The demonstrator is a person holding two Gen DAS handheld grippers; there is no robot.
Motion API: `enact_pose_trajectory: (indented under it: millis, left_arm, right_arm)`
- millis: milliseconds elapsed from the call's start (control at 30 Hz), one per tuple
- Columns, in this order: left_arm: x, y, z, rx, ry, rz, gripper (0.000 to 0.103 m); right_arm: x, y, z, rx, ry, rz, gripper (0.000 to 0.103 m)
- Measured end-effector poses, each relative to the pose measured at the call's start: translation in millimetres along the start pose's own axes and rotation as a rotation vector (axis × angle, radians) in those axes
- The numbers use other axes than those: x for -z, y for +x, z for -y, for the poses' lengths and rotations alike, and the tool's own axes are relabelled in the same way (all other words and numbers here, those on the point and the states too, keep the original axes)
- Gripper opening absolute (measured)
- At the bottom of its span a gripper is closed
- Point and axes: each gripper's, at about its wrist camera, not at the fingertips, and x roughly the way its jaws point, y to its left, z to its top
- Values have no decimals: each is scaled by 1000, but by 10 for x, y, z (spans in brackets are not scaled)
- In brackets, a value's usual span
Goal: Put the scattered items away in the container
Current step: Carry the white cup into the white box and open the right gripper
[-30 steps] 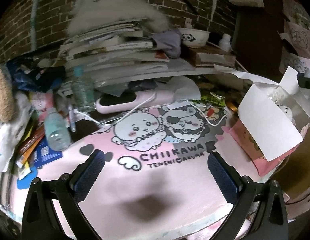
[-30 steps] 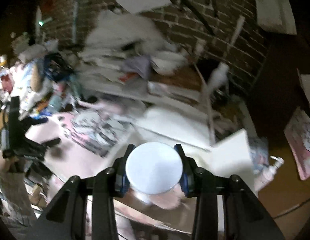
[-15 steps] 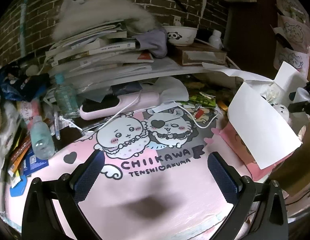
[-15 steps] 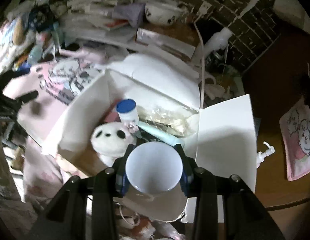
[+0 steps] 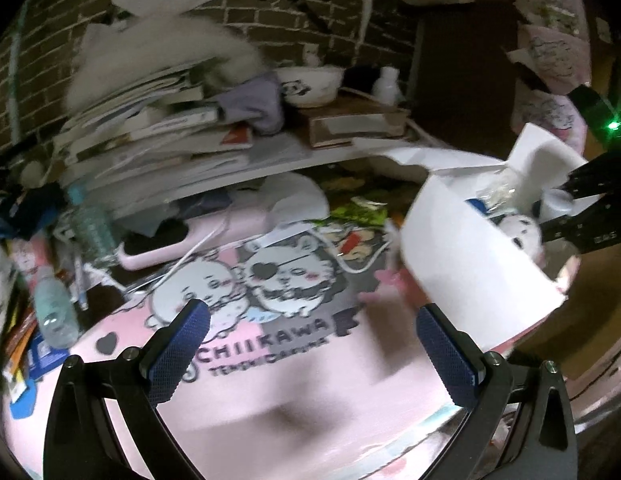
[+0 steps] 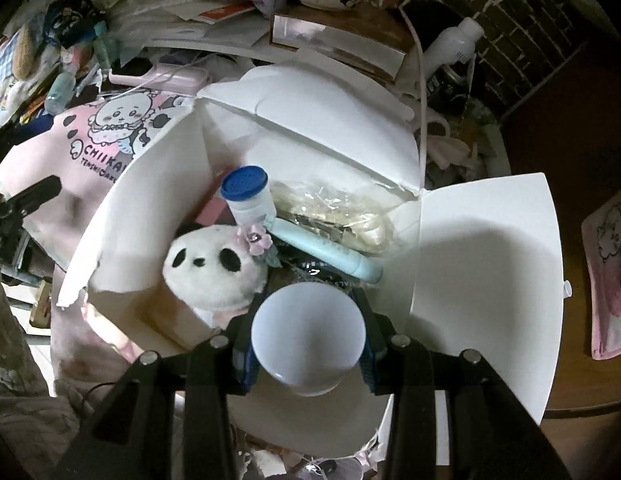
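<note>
Brick wall and heaped books back a crowded worktop [image 5: 270,408] covered by a pink cartoon-printed mat [image 5: 294,340], where tidying is under way. At the right edge an open white cardboard box [image 6: 486,280], flaps spread, already holds a panda plush [image 6: 214,268], a blue-capped white bottle [image 6: 246,196], a pale blue tube [image 6: 330,256] and a crinkled clear packet [image 6: 334,216].

The right hand-held gripper [image 6: 308,338] is clamped on a round white container [image 6: 308,332], apparently a small jar or cup seen end-on, its long axis pointing down toward the box. It hangs directly above the near side of the opening, the panda just beside it to the left and the tube just beyond. A free gap below it looks narrow, so the plush may crowd the drop.

The left hand-held gripper [image 5: 310,352] hovers over the mat with jaws spread wide and nothing between them. Loose items lie beyond it to the left, well apart from the box: two clear plastic bottles [image 5: 54,312], a pink device [image 5: 178,240] with a white cable, and scattered packets. The left view is blurred, so finer detail there cannot be made out.
</note>
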Motion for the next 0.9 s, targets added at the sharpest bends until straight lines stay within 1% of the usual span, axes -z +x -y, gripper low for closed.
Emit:
enact_pose_trajectory:
  millis: [100,167,200,300,567,667,733,800,900]
  left_arm:
    - [-10,26,59,-5,14,-3,103]
    - [-12,40,76,-3,16,-6,103]
    - [-12,46,78,-2,16,-7,103]
    - [-11,53,85,-10,16,-10,103]
    - [-16,56,88,-9,17,-9,103]
    - [-17,63,92,-10,17,-9,103]
    - [-18,68,89,-13,15,-10,103]
    - [-20,70,86,-12,13,-10,103]
    - [-20,78,84,-12,12,-11,103]
  right_arm:
    - [5,1,11,-4,3,0,37]
    - [11,3,14,1,5,2,41]
    - [14,5,18,4,6,3,44]
    - [23,11,21,10,2,6,48]
    - [36,-9,25,-1,2,18,51]
    - [43,-32,12,-10,5,24,57]
    - [49,-53,-22,16,-11,34,64]
    - [44,-73,-38,33,-22,46,68]
    - [32,-84,-11,22,-10,50,68]
